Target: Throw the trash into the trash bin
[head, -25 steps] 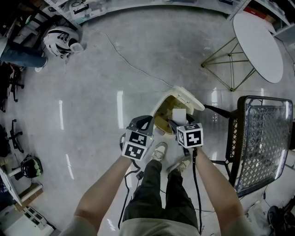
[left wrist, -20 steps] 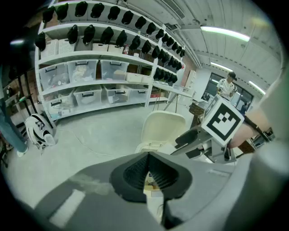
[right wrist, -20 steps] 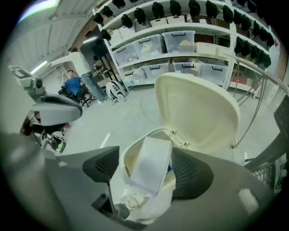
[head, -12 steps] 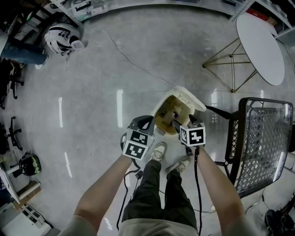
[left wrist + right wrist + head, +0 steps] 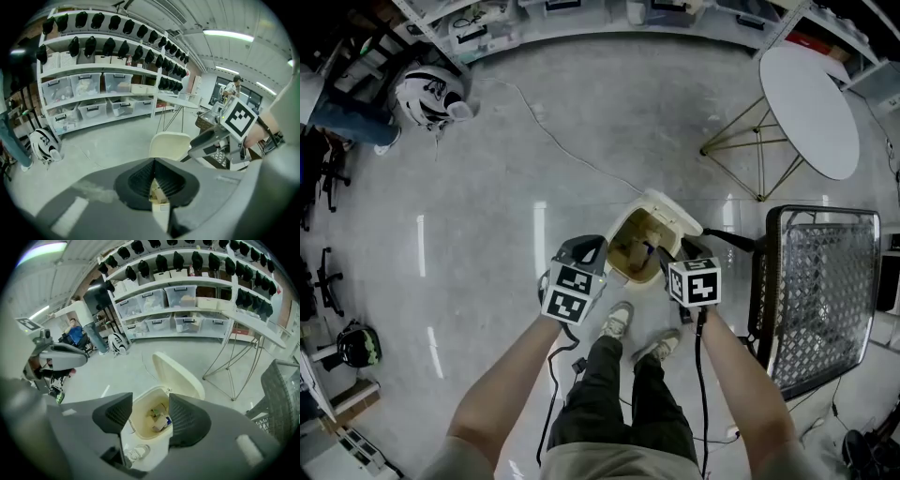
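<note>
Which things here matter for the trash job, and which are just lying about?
Job:
- trash bin
- its open lid
- trash inside

Lying about:
- round white table
- mesh chair
- storage shelves

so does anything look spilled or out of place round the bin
Nothing stands out. The cream plastic bin stands upright with its lid open. The scraps of trash lie inside it, and no litter shows on the grey polished floor around it.
</note>
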Demonstrator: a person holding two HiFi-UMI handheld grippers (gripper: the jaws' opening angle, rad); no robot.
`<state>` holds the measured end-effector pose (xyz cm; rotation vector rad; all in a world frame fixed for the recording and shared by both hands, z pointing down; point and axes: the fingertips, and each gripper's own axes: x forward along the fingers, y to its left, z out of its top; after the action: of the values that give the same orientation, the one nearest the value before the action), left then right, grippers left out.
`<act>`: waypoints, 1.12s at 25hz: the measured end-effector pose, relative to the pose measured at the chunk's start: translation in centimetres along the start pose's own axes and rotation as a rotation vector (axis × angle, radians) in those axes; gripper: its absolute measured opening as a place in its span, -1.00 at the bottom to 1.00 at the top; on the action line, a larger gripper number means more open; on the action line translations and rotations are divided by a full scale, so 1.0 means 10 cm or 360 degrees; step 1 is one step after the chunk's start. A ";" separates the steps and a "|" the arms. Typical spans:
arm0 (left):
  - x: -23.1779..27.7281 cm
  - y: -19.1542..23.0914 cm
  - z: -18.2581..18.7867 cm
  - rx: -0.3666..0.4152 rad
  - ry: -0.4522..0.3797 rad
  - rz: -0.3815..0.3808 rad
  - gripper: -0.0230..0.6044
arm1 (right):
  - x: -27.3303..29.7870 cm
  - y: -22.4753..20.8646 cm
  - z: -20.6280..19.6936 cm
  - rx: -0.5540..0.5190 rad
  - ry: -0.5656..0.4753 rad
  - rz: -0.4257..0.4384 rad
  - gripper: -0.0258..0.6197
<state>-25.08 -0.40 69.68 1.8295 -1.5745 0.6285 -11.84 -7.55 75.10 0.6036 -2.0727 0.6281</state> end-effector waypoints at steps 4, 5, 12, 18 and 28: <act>-0.18 -0.01 0.31 0.0009 -0.0058 0.0009 -0.92 | -0.37 0.07 0.26 -0.0020 -0.0102 0.0029 -0.22; -0.24 -0.02 0.40 0.0011 -0.0075 0.0010 -0.92 | -0.48 0.09 0.33 -0.0018 -0.0131 0.0037 -0.24; -0.75 -0.27 1.09 0.0107 -0.0237 0.0005 -0.92 | -1.40 0.12 0.77 0.0053 -0.0410 0.0068 -0.43; -1.26 -0.60 1.73 0.0267 -0.0340 -0.0009 -0.92 | -2.42 0.14 1.14 0.0078 -0.0662 0.0052 -0.54; -2.03 -1.31 2.68 0.0544 -0.0618 -0.0062 -0.92 | -3.97 0.20 1.52 0.0108 -0.1087 -0.0021 -0.63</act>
<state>-16.93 -5.02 34.83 2.3431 -1.7522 0.5757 -1.93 -8.22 33.73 0.9697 -2.6784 0.5285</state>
